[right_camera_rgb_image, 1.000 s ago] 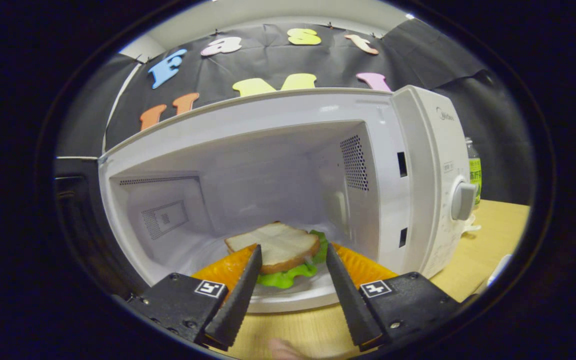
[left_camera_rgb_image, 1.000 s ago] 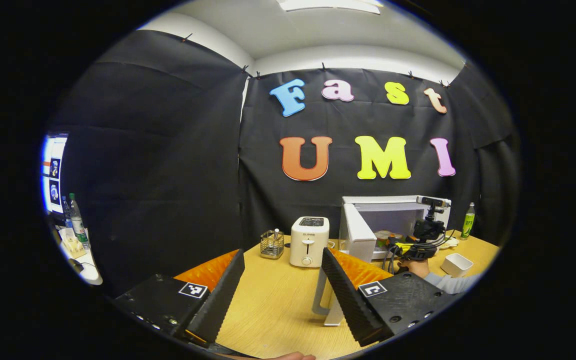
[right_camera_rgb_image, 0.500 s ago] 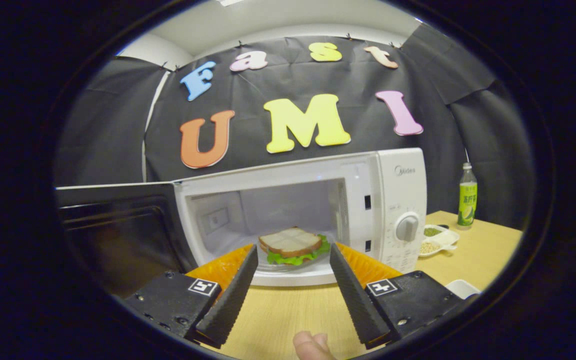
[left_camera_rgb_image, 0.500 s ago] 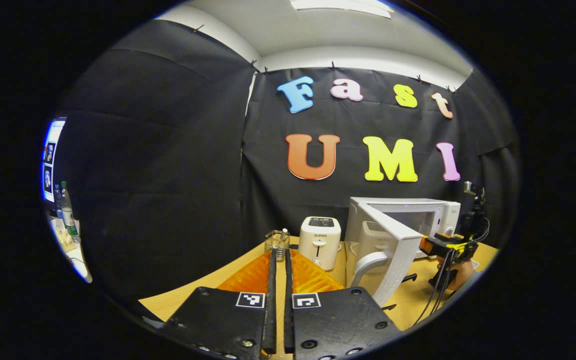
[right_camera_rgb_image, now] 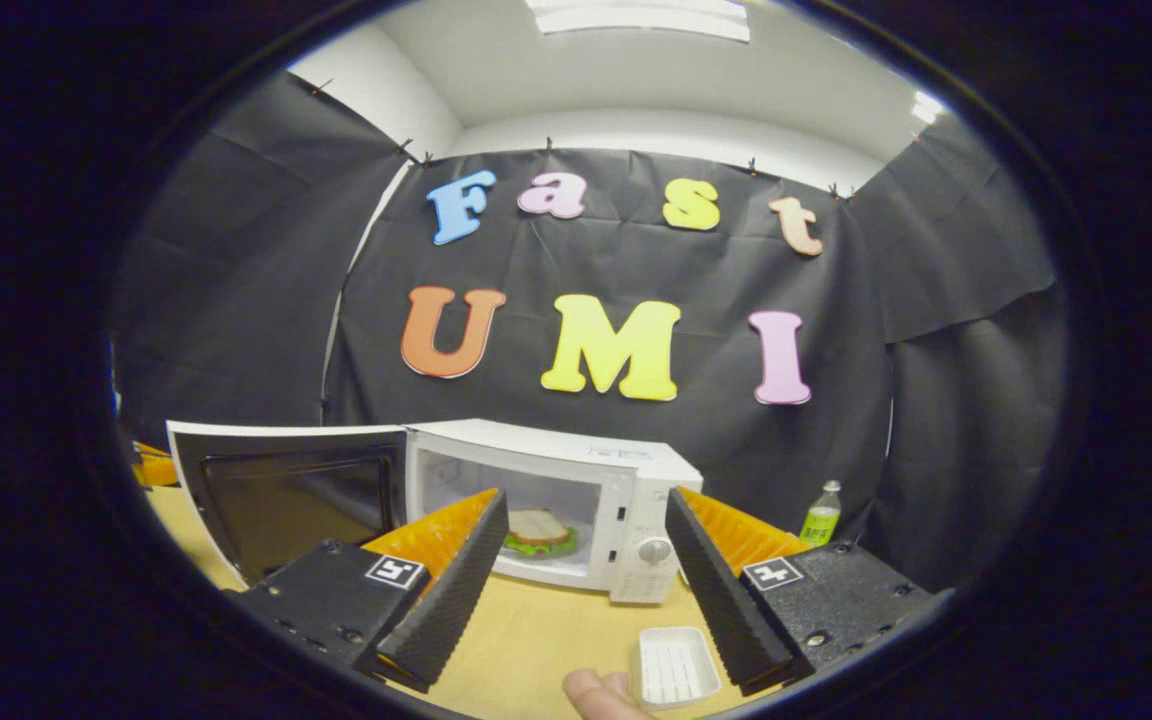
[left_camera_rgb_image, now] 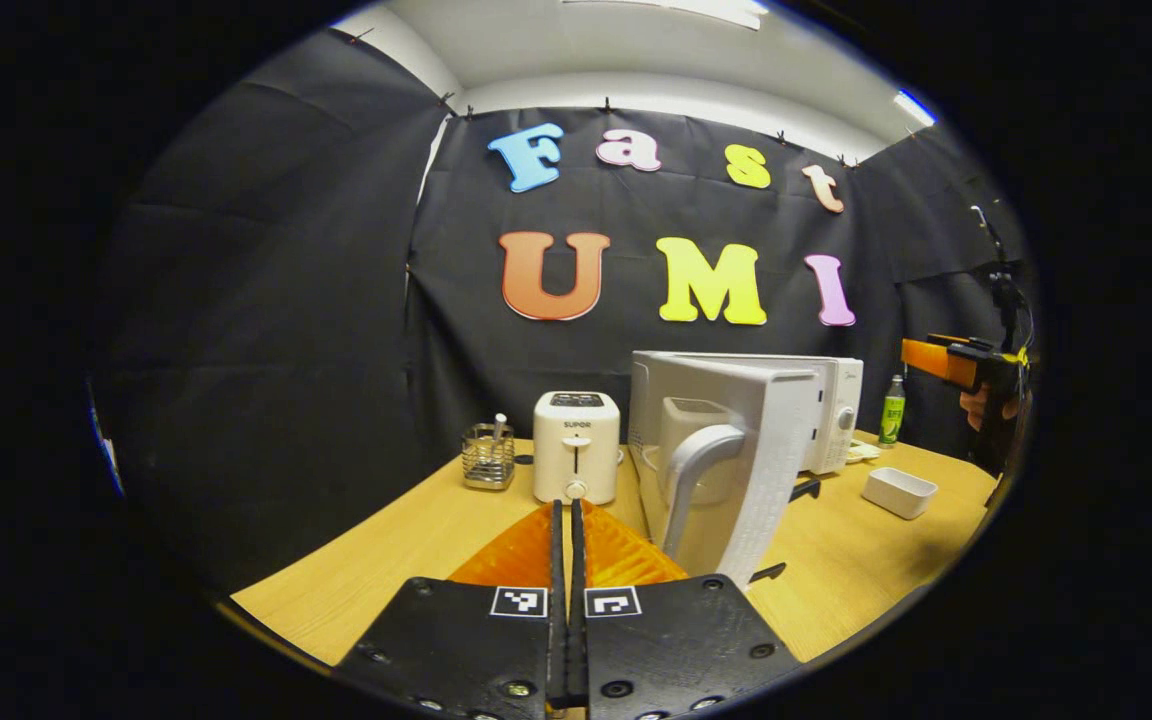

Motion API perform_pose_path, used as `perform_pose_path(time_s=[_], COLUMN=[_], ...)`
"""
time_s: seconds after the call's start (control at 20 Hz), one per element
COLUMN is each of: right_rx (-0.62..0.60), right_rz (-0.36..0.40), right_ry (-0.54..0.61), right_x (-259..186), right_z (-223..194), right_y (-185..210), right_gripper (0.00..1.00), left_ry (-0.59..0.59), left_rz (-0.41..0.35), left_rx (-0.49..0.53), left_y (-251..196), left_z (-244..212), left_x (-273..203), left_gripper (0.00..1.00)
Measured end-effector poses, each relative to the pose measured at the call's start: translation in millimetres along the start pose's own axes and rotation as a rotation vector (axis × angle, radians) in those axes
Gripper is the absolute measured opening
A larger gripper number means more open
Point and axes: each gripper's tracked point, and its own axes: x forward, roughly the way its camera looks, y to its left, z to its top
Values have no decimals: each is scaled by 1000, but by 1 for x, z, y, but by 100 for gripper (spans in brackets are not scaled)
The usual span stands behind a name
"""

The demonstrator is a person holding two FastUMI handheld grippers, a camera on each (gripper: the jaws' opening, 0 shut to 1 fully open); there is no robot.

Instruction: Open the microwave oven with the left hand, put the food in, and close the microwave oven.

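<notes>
The white microwave (right_camera_rgb_image: 626, 480) stands on the wooden table with its door (right_camera_rgb_image: 286, 495) swung wide open to the left. A sandwich with lettuce (right_camera_rgb_image: 539, 530) lies inside on the turntable. My right gripper (right_camera_rgb_image: 586, 575) is open and holds nothing, well back from the oven and above the table. In the left gripper view the door's outer face and handle (left_camera_rgb_image: 701, 465) are turned toward me. My left gripper (left_camera_rgb_image: 564, 560) is shut with nothing between its fingers, low over the table short of the door. The right gripper (left_camera_rgb_image: 951, 362) hangs raised at the far right.
A white toaster (left_camera_rgb_image: 576, 445) and a wire utensil holder (left_camera_rgb_image: 488, 455) stand left of the microwave. A small white dish (right_camera_rgb_image: 674, 665) lies on the table in front, and a green bottle (right_camera_rgb_image: 820, 525) stands behind right. A thumb (right_camera_rgb_image: 596, 692) shows at the bottom edge.
My right gripper has drawn back and up from the oven's mouth, leaving the sandwich inside. My left gripper went from open to shut and shifted to face the door's outer side.
</notes>
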Motion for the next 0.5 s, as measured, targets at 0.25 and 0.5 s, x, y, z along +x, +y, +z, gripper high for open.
perform_pose_path(time_s=[0.25,0.5], right_rx=[25,-7], right_rz=[-44,-93], right_ry=[4,27], right_x=[-48,-86], right_z=[39,52], right_y=[-45,-89], right_gripper=[100,96], left_ry=[21,32], left_rz=[-27,-33], left_rx=[32,36], left_y=[-21,-36], left_z=[-5,-11], left_x=[-1,2], left_gripper=[0,0])
